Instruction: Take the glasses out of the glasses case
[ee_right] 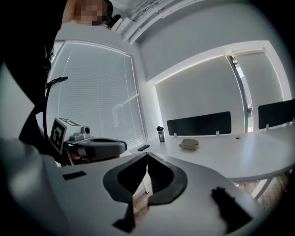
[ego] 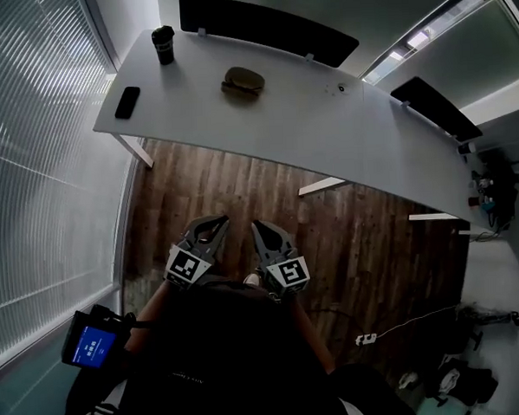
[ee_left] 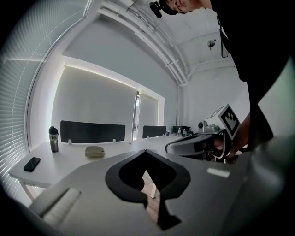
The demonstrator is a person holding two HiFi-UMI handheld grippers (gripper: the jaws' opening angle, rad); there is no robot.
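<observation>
The tan glasses case (ego: 242, 81) lies closed on the white table (ego: 325, 129), far from both grippers; it also shows as a small shape in the left gripper view (ee_left: 94, 151) and the right gripper view (ee_right: 189, 144). My left gripper (ego: 213, 224) and right gripper (ego: 261, 228) are held side by side close to my body, above the wooden floor and short of the table's near edge. Both are shut with nothing between the jaws, tips meeting in each gripper's own view (ee_left: 145, 151) (ee_right: 147, 155). No glasses are in sight.
A black tumbler (ego: 163, 44) stands at the table's far left corner, and a black phone (ego: 127, 102) lies near the left edge. Black divider panels (ego: 267, 24) line the far side. Window blinds (ego: 40, 153) run along the left. Table legs (ego: 321, 186) stand on the wood floor.
</observation>
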